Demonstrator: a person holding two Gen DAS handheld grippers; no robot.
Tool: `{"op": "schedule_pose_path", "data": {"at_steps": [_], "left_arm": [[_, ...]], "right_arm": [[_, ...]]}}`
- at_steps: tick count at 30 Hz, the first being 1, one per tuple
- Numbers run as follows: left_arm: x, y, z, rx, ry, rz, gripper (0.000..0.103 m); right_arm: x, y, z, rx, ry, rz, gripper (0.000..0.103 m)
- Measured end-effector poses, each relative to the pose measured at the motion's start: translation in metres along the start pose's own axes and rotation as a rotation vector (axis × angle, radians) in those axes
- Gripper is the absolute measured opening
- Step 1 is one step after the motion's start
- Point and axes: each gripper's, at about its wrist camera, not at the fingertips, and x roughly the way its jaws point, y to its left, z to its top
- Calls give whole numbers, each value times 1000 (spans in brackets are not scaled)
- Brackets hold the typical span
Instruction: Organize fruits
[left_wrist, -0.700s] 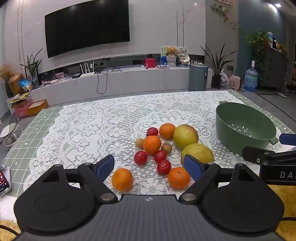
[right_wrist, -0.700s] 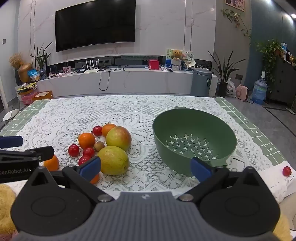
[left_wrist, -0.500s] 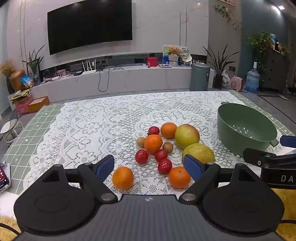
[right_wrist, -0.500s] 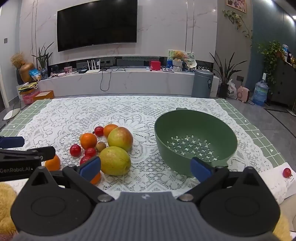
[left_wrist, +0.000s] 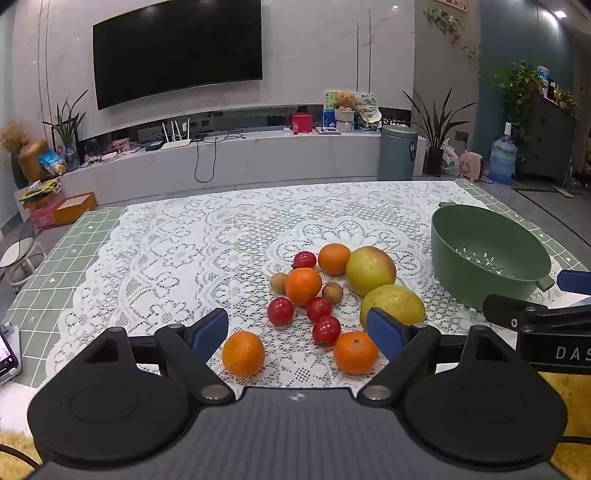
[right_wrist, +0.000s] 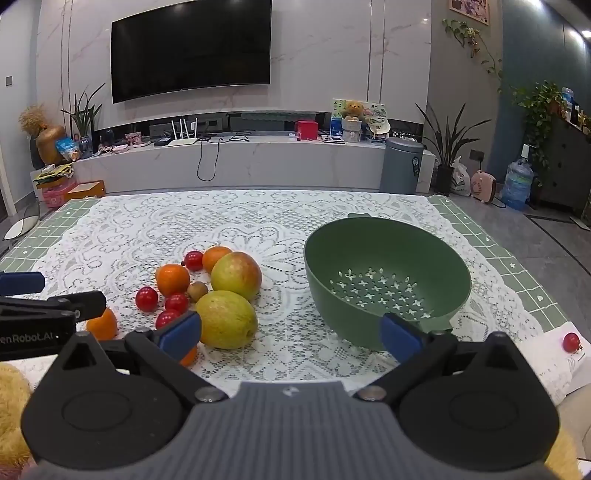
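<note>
We take the green colander (right_wrist: 388, 280) as landmark; it sits on the tabletop (right_wrist: 258, 229) under a white lace cloth (left_wrist: 177, 258). Behind the colander and to its left beyond the fruit the cloth lies bare up to the far edge, giving open room. To the colander's right the cloth ends and a green checked border (right_wrist: 524, 280) shows.

Fruit cluster lies just left of the colander, apart from it: two large yellow-green fruits with red blush (left_wrist: 370, 266) (left_wrist: 393, 303), touching each other; four oranges (left_wrist: 334, 258) (left_wrist: 303, 286) (left_wrist: 243, 353) (left_wrist: 355, 352); four small red fruits, e.g. (left_wrist: 280, 311); two small brown ones (left_wrist: 332, 291). One stray red fruit (right_wrist: 571, 342) rests on white paper right of the colander.

Left claw (left_wrist: 297, 328) is spread wide, nothing between its pads, poised over the near oranges. Right claw (right_wrist: 291, 332) is likewise spread and empty, near the colander's front rim.

Colander is empty. Its front rim lies just before the right claw's right pad.
</note>
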Motion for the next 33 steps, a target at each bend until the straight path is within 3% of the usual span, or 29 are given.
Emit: {"op": "schedule_pose_path", "data": {"at_steps": [33], "left_arm": [[4, -4, -1, 3, 25, -11, 99]], "right_arm": [[7, -3, -2, 25, 31, 4, 99]]}}
